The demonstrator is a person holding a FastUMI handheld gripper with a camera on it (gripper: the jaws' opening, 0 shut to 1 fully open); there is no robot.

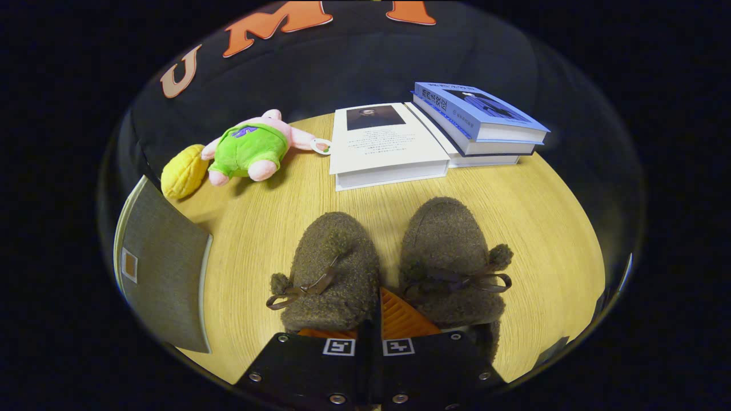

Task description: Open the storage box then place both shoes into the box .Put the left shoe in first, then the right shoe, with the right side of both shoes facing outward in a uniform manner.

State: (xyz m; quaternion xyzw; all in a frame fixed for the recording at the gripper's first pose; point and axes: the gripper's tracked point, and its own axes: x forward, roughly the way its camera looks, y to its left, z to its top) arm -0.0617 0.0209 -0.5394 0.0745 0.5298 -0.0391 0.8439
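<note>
Two brown fuzzy shoes with ribbon bows and pom-poms stand side by side on the wooden table (274, 200), toes pointing away from me. The left shoe (334, 265) and the right shoe (448, 251) lie just ahead of my fingers. My gripper (374, 322) hovers over the gap between their heel ends, its fingers shut together with nothing held. A grey fabric storage box (163, 274) with a small tag stands to the left of the shoes, its lid closed.
Beyond the shoes lies a white book (385, 148), with a stack of blue-covered books (480, 123) to its right. A pink plush toy in green clothes (251, 148) and a yellow plush (183, 171) lie at the far left.
</note>
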